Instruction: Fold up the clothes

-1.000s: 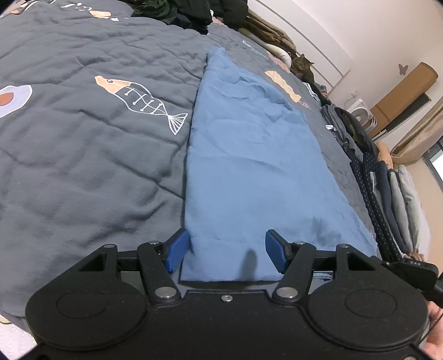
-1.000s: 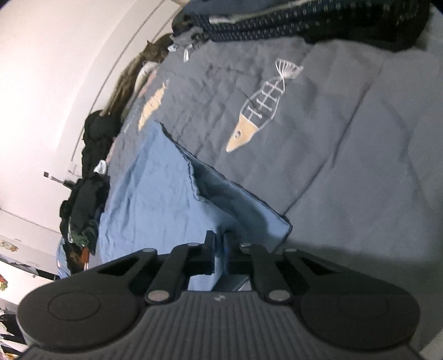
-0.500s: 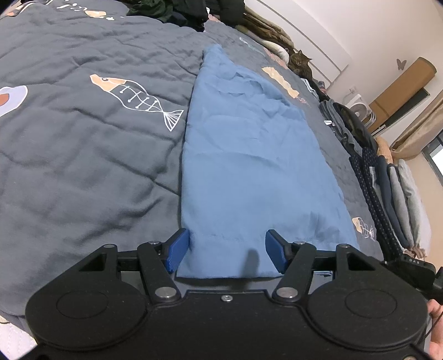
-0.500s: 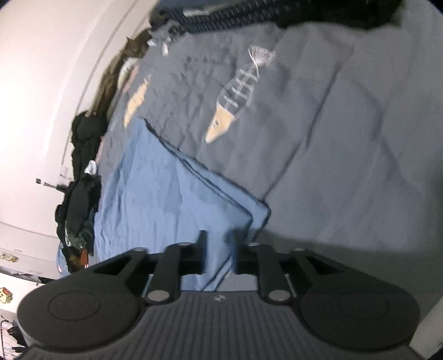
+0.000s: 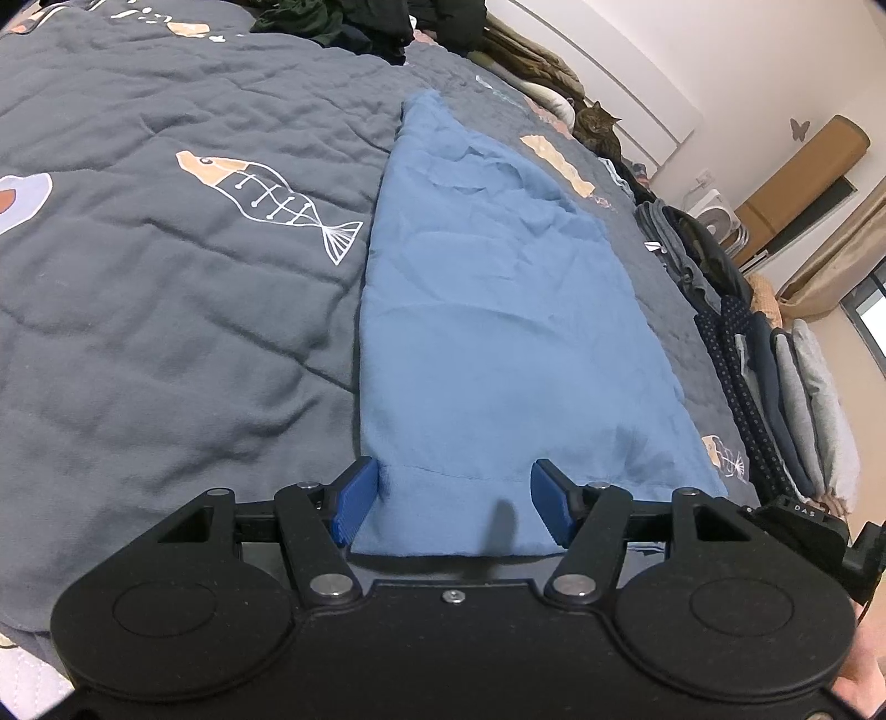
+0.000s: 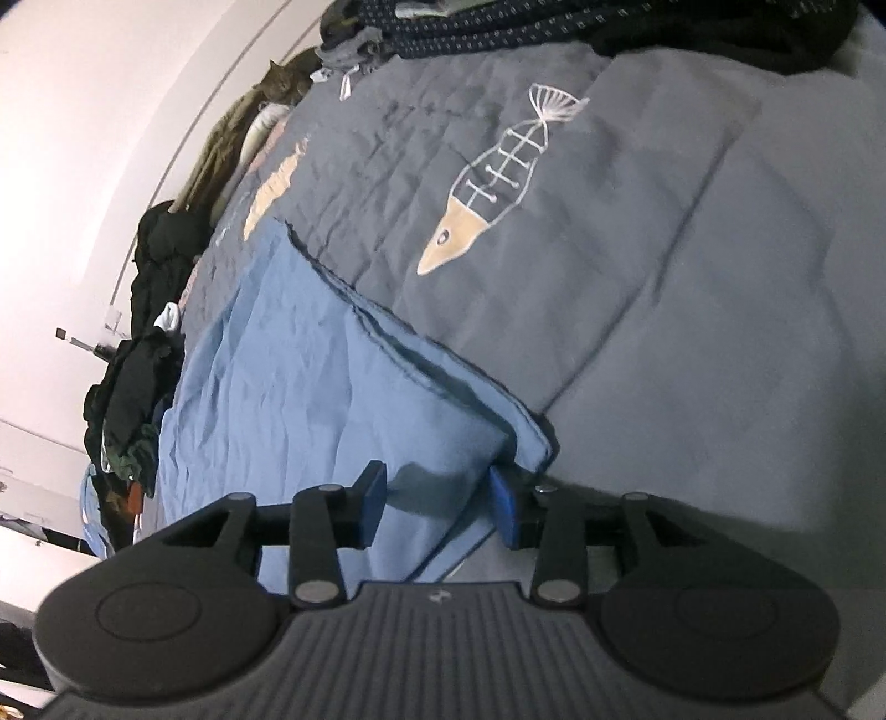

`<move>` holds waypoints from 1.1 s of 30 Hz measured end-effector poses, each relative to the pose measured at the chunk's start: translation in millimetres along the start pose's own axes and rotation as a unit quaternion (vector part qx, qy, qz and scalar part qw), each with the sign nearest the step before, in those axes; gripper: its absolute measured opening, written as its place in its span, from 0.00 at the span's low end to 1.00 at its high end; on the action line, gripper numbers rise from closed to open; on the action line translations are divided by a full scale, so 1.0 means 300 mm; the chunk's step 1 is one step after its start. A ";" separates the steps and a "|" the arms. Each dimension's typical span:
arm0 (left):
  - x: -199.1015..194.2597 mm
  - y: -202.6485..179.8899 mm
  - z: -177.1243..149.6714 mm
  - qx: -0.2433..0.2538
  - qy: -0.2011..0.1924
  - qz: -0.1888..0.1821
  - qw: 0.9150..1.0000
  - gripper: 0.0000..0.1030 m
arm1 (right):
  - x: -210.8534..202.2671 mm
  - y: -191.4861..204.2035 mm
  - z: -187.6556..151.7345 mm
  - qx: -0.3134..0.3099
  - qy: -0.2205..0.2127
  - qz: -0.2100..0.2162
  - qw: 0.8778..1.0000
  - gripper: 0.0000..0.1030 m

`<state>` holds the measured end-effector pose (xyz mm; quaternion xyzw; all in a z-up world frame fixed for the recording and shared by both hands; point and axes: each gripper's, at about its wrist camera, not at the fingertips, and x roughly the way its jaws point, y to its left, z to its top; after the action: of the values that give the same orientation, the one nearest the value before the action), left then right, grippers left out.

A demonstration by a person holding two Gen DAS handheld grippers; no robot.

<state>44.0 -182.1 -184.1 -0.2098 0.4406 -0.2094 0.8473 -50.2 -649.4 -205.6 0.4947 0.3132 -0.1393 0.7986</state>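
Observation:
A light blue garment [image 5: 498,332] lies folded into a long strip on the grey quilt [image 5: 166,332] with fish prints. My left gripper [image 5: 451,501] is open over the garment's near hem, one blue pad [image 5: 354,501] at its left edge and the other pad further right, neither pressing on the cloth. In the right wrist view the same blue garment [image 6: 304,387] shows its layered edge and near corner. My right gripper [image 6: 437,504] is at that corner with its jaws opening. The cloth lies loose between the pads [image 6: 504,509], which do not press on it.
A heap of dark clothes [image 5: 360,22] sits at the far end of the bed, and a tabby cat [image 5: 598,130] lies by the wall. A row of folded clothes [image 5: 775,376] lines the bed's right side. A white fan [image 5: 714,216] stands beyond it.
My right gripper went from shut on the blue garment's corner to open, and the corner now rests on the quilt. My left gripper stayed open in the same spot.

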 end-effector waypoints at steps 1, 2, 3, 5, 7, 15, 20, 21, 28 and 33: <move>-0.001 -0.001 0.001 -0.001 0.000 0.000 1.000 0.59 | -0.007 0.002 0.000 0.000 -0.005 0.003 1.000 0.30; -0.001 -0.001 0.003 -0.002 0.000 -0.001 1.000 0.59 | -0.016 0.005 0.000 -0.002 -0.010 0.009 1.000 0.20; -0.001 -0.002 0.003 -0.003 0.000 -0.001 1.000 0.59 | -0.026 0.007 0.001 -0.004 -0.015 0.015 1.000 0.16; 0.001 -0.003 0.003 -0.002 0.000 -0.001 1.000 0.59 | -0.048 0.011 0.004 -0.004 -0.025 0.028 0.999 0.09; 0.003 -0.005 0.003 0.000 0.000 -0.002 1.000 0.59 | -0.064 0.007 0.004 0.001 -0.030 0.038 0.999 0.05; 0.005 -0.004 0.003 0.004 0.002 0.000 1.000 0.59 | -0.116 -0.006 0.015 0.015 -0.055 0.016 0.998 0.03; 0.001 -0.006 0.005 0.012 0.003 0.006 1.000 0.59 | -0.078 -0.041 0.018 0.035 -0.024 -0.015 0.999 0.06; -0.003 -0.006 0.005 0.014 0.002 0.008 1.000 0.59 | -0.073 -0.049 0.016 0.044 -0.022 -0.022 0.999 0.07; -0.050 0.030 0.015 -0.005 -0.004 0.020 1.000 0.59 | -0.129 -0.051 0.021 0.047 -0.017 -0.017 0.999 0.22; -0.096 -0.115 -0.024 0.195 -0.025 0.099 0.976 0.59 | -0.128 -0.061 0.020 0.055 -0.012 -0.021 0.998 0.31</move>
<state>17.0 -196.2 -150.3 -0.0013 0.3884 -0.2010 0.8993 -87.0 -666.5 -192.1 0.5291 0.3059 -0.1791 0.7710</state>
